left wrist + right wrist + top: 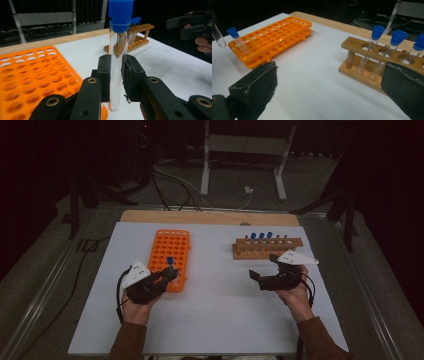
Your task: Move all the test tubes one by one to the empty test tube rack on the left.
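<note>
My left gripper is shut on a clear test tube with a blue cap, held upright over the white table beside the orange rack. In the high view that gripper sits at the orange rack's near right edge. My right gripper stands open with nothing between its jaws, just in front of the wooden rack. In the right gripper view the wooden rack holds three blue-capped tubes. One capped tube leans in the orange rack.
The white table top ends at a wooden strip at the back. Cables and a metal stand's legs lie on the floor beyond. The person's hands and brown sleeves come in from the bottom.
</note>
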